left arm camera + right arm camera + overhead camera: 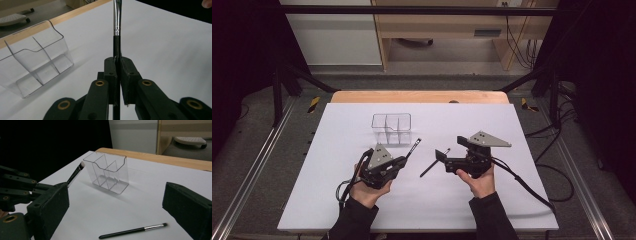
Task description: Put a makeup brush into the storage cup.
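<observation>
Bright white tabletop, dark surroundings, soft shadows

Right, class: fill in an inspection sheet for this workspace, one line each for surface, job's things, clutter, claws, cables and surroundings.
Surface: white tabletop with a wooden far edge, bare apart from the items below.
Job's things: clear divided organiser standing upright; one makeup brush held in the left claw, bristles pointing towards the organiser; a second brush lying flat on the tabletop.
Clutter: nothing seen.
Claws: left claw shut on the makeup brush; right claw open, jaws wide, above the second brush.
Cables: one black cable trails from the right claw across the tabletop.
Surroundings: dark frame, grey floor, wooden furniture behind.
</observation>
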Demonstrator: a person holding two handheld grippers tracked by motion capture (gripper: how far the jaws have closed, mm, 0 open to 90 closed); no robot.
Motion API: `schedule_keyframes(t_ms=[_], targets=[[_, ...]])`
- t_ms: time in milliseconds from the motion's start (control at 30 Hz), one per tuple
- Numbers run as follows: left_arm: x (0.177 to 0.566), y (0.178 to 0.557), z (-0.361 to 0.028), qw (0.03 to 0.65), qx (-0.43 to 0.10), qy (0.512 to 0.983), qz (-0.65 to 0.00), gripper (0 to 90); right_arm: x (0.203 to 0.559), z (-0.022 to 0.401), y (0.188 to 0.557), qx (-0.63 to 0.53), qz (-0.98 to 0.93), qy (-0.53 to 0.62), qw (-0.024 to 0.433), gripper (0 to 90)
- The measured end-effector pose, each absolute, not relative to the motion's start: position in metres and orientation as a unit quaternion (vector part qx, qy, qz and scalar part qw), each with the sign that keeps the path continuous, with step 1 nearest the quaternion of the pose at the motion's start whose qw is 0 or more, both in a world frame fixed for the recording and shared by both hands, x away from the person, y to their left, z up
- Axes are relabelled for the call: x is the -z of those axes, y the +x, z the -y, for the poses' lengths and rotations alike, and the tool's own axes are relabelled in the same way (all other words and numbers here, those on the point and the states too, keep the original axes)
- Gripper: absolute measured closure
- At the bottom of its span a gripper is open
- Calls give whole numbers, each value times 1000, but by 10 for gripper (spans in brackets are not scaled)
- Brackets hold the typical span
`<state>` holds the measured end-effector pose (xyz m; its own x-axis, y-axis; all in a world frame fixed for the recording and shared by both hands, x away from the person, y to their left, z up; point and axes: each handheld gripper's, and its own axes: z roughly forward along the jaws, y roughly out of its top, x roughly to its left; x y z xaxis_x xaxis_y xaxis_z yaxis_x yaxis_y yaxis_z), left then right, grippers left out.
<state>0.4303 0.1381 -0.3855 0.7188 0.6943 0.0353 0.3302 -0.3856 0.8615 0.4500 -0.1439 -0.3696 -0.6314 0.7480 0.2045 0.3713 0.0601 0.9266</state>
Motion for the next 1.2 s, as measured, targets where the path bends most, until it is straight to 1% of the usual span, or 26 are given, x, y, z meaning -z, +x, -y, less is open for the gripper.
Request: schedule_keyframes(t_ms=[567, 833, 1200], targets=[[400, 430, -117, 488, -187, 787, -327, 831, 379, 131, 451, -579, -689, 414, 138, 81], [405, 430, -110, 493, -184, 782, -334, 832, 385, 125, 453, -584, -678, 428, 124, 102], [408, 430, -102, 498, -185, 773, -347, 832, 390, 119, 453, -591, -663, 445, 117, 145]])
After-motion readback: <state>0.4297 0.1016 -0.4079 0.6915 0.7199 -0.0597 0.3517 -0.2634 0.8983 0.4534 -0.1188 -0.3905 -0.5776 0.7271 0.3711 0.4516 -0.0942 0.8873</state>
